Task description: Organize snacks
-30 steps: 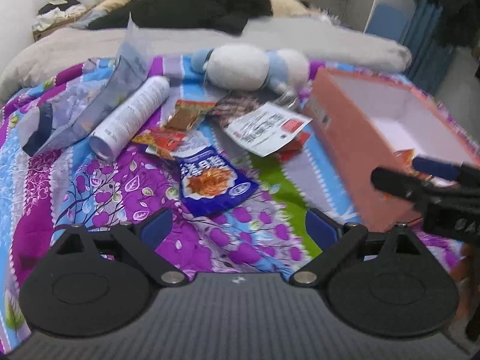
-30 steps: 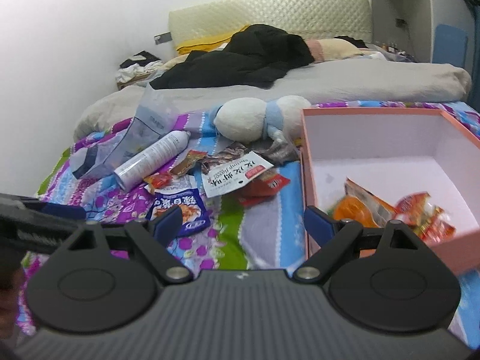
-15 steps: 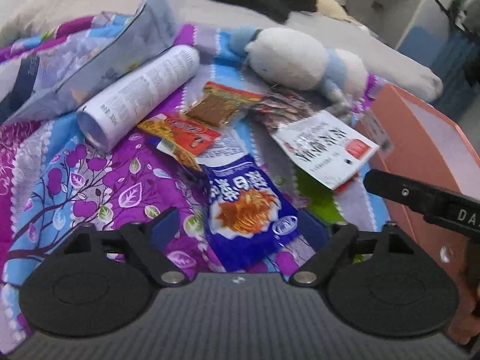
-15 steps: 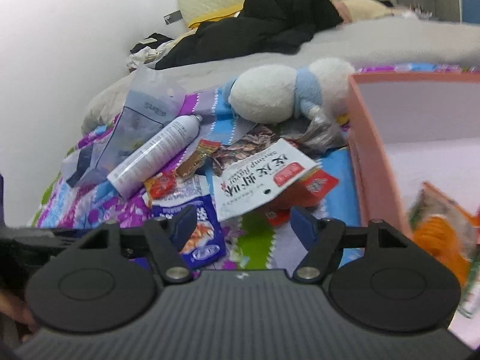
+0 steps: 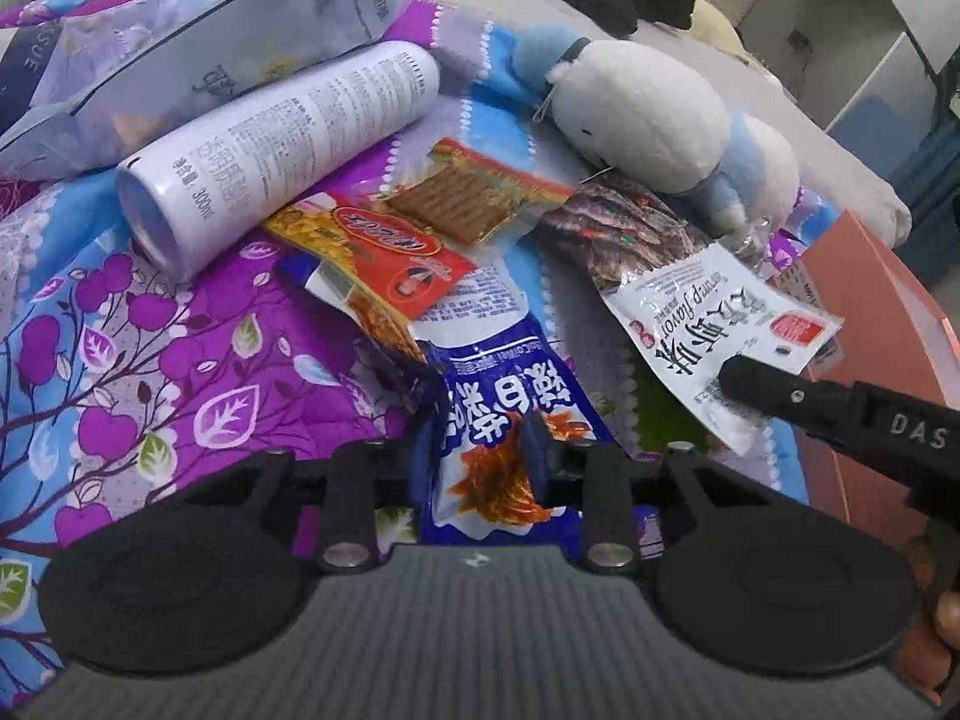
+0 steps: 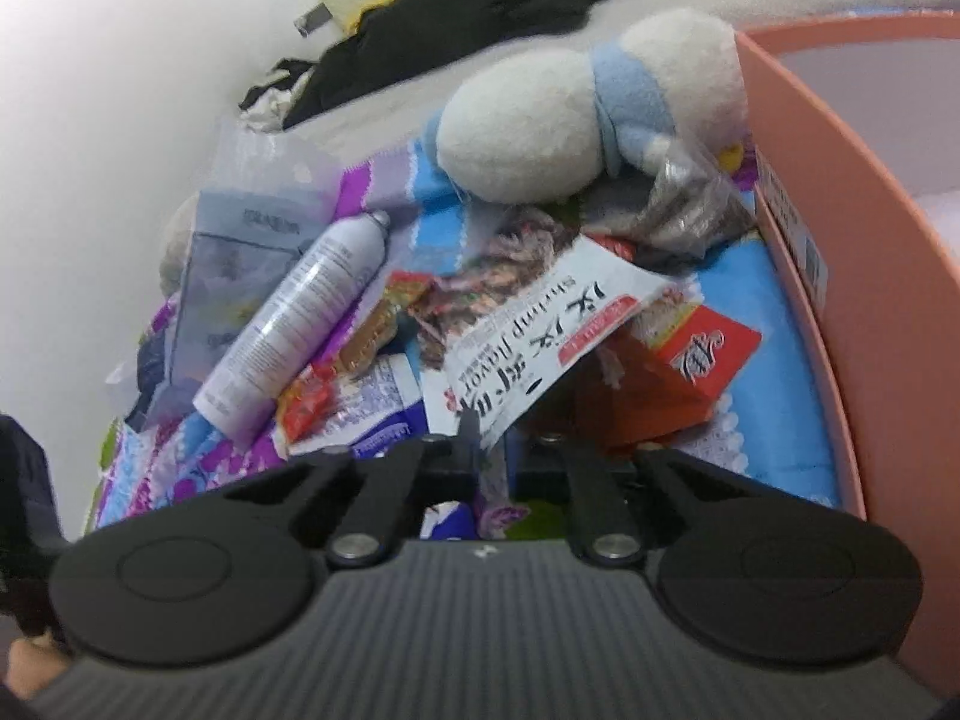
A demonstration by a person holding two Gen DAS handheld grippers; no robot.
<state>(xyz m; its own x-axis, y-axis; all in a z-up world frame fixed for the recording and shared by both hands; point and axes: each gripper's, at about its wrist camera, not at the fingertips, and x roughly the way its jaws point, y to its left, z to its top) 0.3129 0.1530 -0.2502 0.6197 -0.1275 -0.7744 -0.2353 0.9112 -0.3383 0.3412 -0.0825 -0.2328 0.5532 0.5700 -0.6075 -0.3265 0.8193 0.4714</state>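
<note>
Snack packets lie in a heap on the patterned bedspread. My left gripper point(image 5: 477, 450) is shut on the blue noodle packet point(image 5: 510, 402). My right gripper point(image 6: 492, 438) is closed on the near corner of the white shrimp-flavor packet point(image 6: 540, 336), which also shows in the left wrist view point(image 5: 714, 330) with the right gripper's finger point(image 5: 762, 387) on it. A red-yellow packet point(image 5: 384, 246), a brown strip packet point(image 5: 474, 198) and a red packet point(image 6: 678, 360) lie beside them. The pink box point(image 6: 870, 276) stands at the right.
A white spray can point(image 5: 282, 144) and a grey pouch point(image 5: 198, 42) lie at the left. A white and blue plush toy point(image 5: 648, 114) lies behind the heap. Black clothing point(image 6: 480, 6) is on the far side of the bed.
Both grippers have moved forward and down into the heap and closed, the left on the blue noodle packet, the right on the white shrimp-flavor packet.
</note>
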